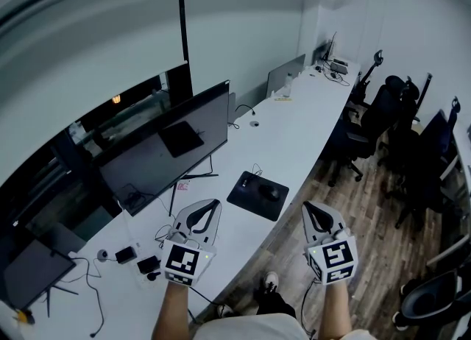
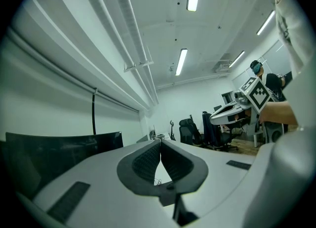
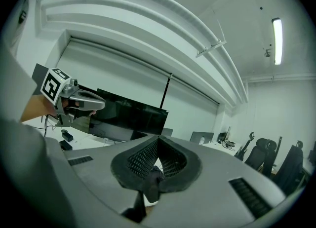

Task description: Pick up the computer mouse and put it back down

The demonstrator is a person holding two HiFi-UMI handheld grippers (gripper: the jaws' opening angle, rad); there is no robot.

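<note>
- A small, round, black plastic computer mouse (image 1: 273, 193) sits on a flat black square mouse pad (image 1: 246, 200). The pad lies on the long white worktop (image 1: 294, 125).
- The left hand-held gripper (image 1: 214, 204) is pressed together and holds nothing. It hangs over the worktop, near the pad but apart from the mouse.
- The right hand-held gripper (image 1: 310, 205) is pressed together too, and it is empty. It hangs past the worktop's edge.
- A mouse on its pad fits two stories: it waits to be lifted, or it is already back down.
- The mouse looks smooth and round, so a weak pinch could let it slip and drop.
- A thin wire (image 1: 255, 171) lies by the pad's far edge. I cannot tell if it belongs to the mouse. If it does, it could tug on a lifted mouse.
</note>
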